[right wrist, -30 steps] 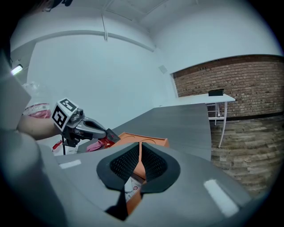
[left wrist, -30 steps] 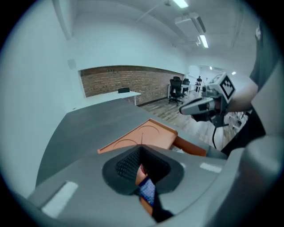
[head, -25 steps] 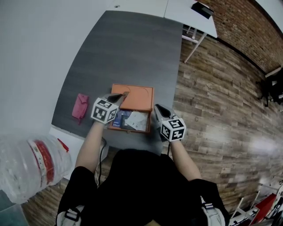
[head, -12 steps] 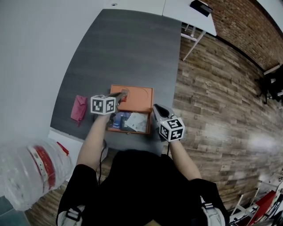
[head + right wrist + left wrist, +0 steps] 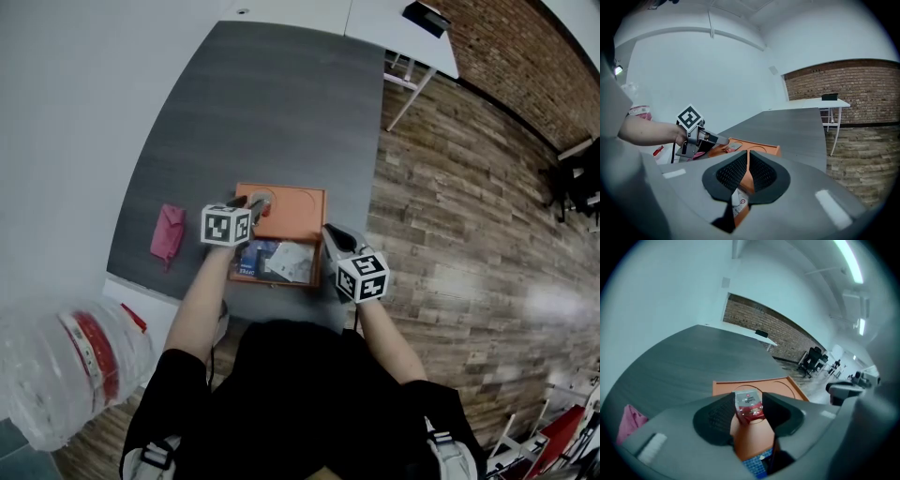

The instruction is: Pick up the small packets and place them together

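- Gripping a small red-and-white packet, our left gripper has both jaws pressed against the packet's sides and holds it upright, lifted above the orange tray.
- From the head view we see this left gripper reaching over the far half of the orange tray, where the floor is bare orange with a round outline pressed into it.
- We find a blue packet and a white packet lying just beside each other in the tray's near half.
- Our right gripper sits at the tray's right edge. In the right gripper view its jaws are drawn almost together on a thin orange strip of the tray's wall, and a white packet shows below them.
- We see the tray resting near the front edge of the grey table, with a pink cloth lying on the table to its left, well apart.
- We can make out a large clear bottle with a red band beyond the table's near left corner.
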Demonstrator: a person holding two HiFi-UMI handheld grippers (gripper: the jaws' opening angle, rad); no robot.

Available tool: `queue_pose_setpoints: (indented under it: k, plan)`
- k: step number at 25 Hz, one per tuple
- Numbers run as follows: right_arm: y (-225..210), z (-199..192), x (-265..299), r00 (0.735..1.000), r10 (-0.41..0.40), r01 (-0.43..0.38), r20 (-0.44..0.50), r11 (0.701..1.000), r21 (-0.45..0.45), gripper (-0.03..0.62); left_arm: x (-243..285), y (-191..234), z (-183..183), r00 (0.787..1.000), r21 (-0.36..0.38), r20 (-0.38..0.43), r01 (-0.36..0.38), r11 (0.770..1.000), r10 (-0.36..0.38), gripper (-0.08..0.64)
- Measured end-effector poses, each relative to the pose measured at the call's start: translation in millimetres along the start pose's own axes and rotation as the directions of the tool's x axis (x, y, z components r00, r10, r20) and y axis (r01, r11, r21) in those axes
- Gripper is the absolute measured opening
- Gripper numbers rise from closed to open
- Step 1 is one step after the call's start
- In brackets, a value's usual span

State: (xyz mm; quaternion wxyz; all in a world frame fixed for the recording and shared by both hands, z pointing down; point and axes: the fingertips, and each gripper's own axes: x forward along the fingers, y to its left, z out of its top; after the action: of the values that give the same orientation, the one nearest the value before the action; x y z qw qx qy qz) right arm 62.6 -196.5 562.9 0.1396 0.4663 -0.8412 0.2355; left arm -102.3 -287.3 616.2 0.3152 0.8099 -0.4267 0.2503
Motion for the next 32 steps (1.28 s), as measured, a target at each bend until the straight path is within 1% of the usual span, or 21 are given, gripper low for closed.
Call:
queue_pose_setpoints:
  k: [3, 4, 6, 11, 13, 16, 20, 24, 25, 27, 29, 32]
  plan:
    - [0, 1, -1, 1.0, 0.0, 0.0, 0.001, 1.0, -0.002, 0.018, -2, 1, 4, 0.998, 0.136, -0.002, -0.055, 0.989, 0.056, 0.215]
    - [0, 1, -2, 1.0, 0.0, 0.0, 0.002, 1.0, -0.003, 0.018, -4, 0, 5, 0.998, 0.167, 0.001, -0.064, 0.984, 0.064, 0.219]
    - [0, 2, -3, 1.0, 0.001, -0.001, 0.004, 1.0, -0.007, 0.018, -7, -3, 8, 0.998, 0.2, 0.015, -0.063, 0.978, 0.062, 0.219]
    - [5, 6, -3, 1.0, 0.015, -0.015, 0.012, 1.0, -0.02, 0.018, -17, -18, 15, 0.997, 0.211, 0.066, -0.041, 0.977, 0.028, 0.219]
    - [7, 9, -4, 1.0, 0.022, -0.022, 0.02, 0.999, -0.026, 0.018, -27, -25, 18, 0.995, 0.198, 0.099, -0.03, 0.98, 0.01, 0.217]
    - [9, 10, -8, 0.999, 0.026, -0.025, 0.029, 0.999, -0.035, 0.018, -45, -41, 17, 0.989, 0.18, 0.143, 0.008, 0.984, -0.034, 0.208]
    - [9, 9, -11, 0.999, 0.026, -0.025, 0.034, 0.999, -0.033, 0.018, -55, -56, 7, 0.987, 0.216, 0.149, 0.028, 0.976, -0.062, 0.193]
    - [11, 8, -15, 0.999, 0.032, -0.031, 0.04, 0.999, -0.029, 0.018, -62, -76, 1, 0.975, 0.189, 0.173, 0.105, 0.976, -0.139, 0.178]
    - [11, 9, -17, 0.999, 0.033, -0.032, 0.043, 0.999, -0.027, 0.018, -62, -81, -2, 0.974, 0.189, 0.168, 0.121, 0.974, -0.153, 0.175]
    - [11, 9, -19, 0.998, 0.031, -0.03, 0.047, 0.999, -0.026, 0.018, -61, -90, -13, 0.975, 0.21, 0.131, 0.147, 0.967, -0.177, 0.169]
    - [10, 8, -22, 0.998, 0.027, -0.026, 0.051, 0.999, -0.025, 0.018, -59, -99, -25, 0.974, 0.22, 0.093, 0.182, 0.958, -0.207, 0.138]
    - [8, 8, -25, 0.998, 0.023, -0.022, 0.055, 1.0, -0.019, 0.015, -57, -107, -41, 0.97, 0.198, 0.066, 0.216, 0.956, -0.233, 0.092]
